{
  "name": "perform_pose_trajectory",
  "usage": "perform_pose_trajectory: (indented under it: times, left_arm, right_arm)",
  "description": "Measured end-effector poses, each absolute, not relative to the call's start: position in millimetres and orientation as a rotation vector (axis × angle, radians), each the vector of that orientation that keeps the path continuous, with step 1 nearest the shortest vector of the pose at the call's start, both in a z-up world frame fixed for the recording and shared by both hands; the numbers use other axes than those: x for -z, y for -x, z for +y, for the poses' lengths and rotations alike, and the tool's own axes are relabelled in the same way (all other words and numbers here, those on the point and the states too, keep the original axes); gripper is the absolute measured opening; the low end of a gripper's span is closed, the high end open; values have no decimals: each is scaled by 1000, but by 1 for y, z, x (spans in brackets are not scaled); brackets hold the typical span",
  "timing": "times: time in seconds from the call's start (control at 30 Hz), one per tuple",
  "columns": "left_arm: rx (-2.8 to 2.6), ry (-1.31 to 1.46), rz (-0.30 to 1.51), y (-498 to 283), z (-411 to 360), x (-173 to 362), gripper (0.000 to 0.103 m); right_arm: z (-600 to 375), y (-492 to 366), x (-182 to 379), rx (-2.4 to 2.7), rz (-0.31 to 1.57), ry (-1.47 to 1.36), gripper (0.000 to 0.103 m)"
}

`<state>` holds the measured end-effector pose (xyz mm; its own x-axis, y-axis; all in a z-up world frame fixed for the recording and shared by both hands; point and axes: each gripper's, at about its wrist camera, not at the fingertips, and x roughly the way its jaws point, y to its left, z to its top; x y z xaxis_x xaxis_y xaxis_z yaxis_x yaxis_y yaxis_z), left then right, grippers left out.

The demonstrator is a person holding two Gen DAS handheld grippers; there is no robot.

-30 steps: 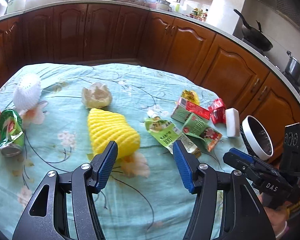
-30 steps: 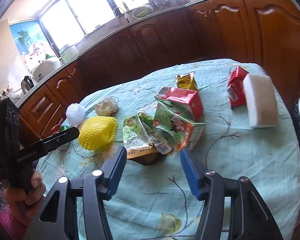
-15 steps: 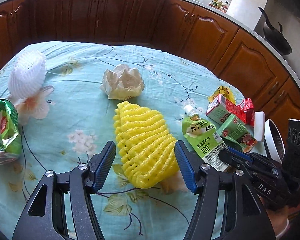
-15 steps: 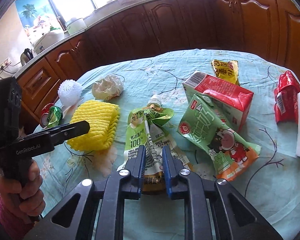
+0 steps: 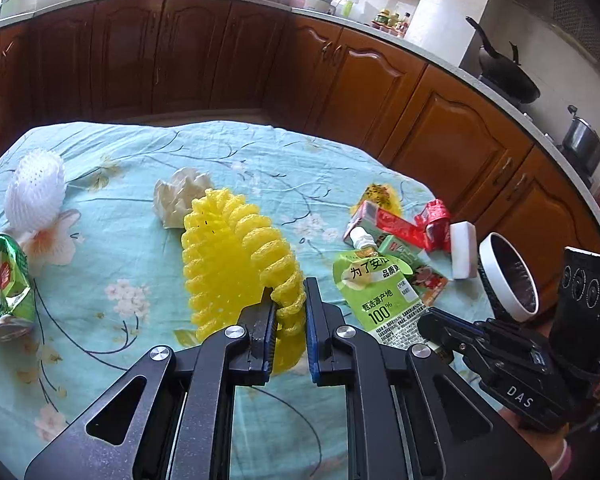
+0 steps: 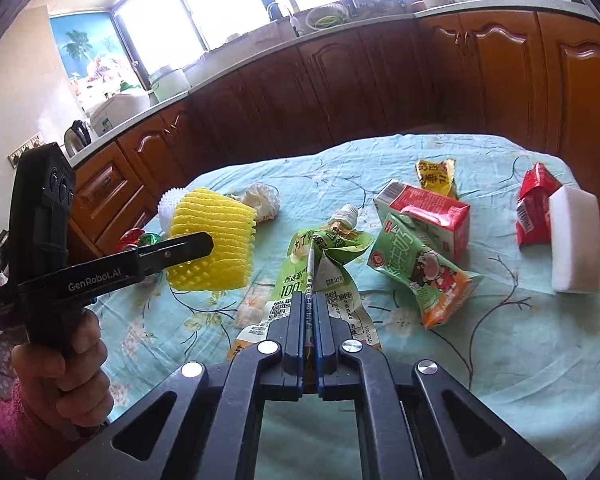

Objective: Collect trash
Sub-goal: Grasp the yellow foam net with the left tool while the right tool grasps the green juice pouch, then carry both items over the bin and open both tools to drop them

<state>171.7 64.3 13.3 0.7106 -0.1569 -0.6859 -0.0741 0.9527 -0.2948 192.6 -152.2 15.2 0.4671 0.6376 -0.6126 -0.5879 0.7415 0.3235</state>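
Litter lies scattered over the worktop (image 5: 228,152) under a pale green floral cloth: at the far left a crushed green can (image 5: 4,284) and a white foam net (image 5: 34,188), then a crumpled tissue (image 5: 180,196). Next, the left gripper (image 5: 286,300) has its jaws clenched on the near edge of the yellow foam net (image 5: 232,264), tilted up off the cloth. Further right, the right gripper (image 6: 310,300) has its jaws pinched tight on the green juice pouch (image 6: 320,256), with cartons (image 6: 424,216), a red wrapper (image 6: 534,204) and a white block (image 6: 576,240) beyond.
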Motion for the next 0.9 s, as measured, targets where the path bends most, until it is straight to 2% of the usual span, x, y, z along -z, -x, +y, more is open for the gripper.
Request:
perform_pose_trajectory:
  times: [0.27, 0.9]
  left_arm:
    - [192, 281, 743, -172, 17, -39, 11]
    - [480, 152, 788, -188, -121, -43, 11]
  right_arm:
    - [-212, -174, -43, -664, 699, -128, 3]
    - [-343, -165, -44, -392, 662, -237, 3]
